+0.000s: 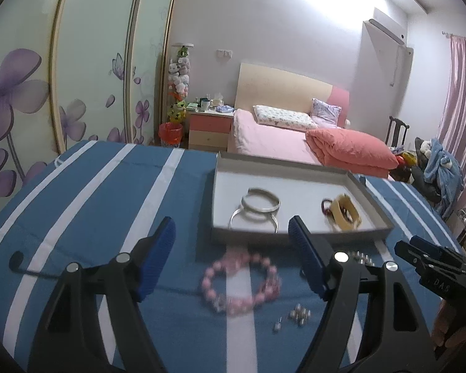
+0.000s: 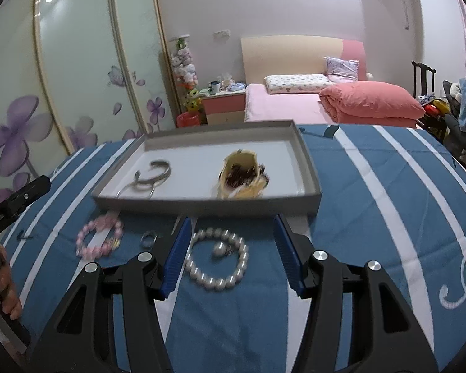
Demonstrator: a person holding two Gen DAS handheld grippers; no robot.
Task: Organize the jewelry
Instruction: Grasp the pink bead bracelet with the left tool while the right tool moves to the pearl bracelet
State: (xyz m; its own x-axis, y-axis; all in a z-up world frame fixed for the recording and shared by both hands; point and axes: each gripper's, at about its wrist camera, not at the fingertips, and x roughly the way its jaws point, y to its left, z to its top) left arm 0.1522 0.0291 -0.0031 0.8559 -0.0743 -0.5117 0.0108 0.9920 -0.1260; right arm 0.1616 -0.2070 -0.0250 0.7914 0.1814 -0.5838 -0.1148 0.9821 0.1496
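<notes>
Pink bracelet (image 1: 241, 283) and pearl bracelet (image 2: 216, 259) beneath tilted, empty, gaping left tongs (image 1: 233, 261) and right tongs (image 2: 230, 255).

pink bead bracelet (image 1: 241, 284) on striped blue cloth (image 1: 108, 192) between left gripper's (image 1: 233, 259) spread fingers (image 1: 158, 258), empty

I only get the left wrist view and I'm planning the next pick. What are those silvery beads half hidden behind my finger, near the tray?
Observer: A pearl bracelet. It is a full loop lying flat on the striped cloth, outside the tray.
Operator: Has the right gripper got hold of it?
Observer: No. The right gripper is open, with the pearls between its fingers and nothing gripped.
</notes>
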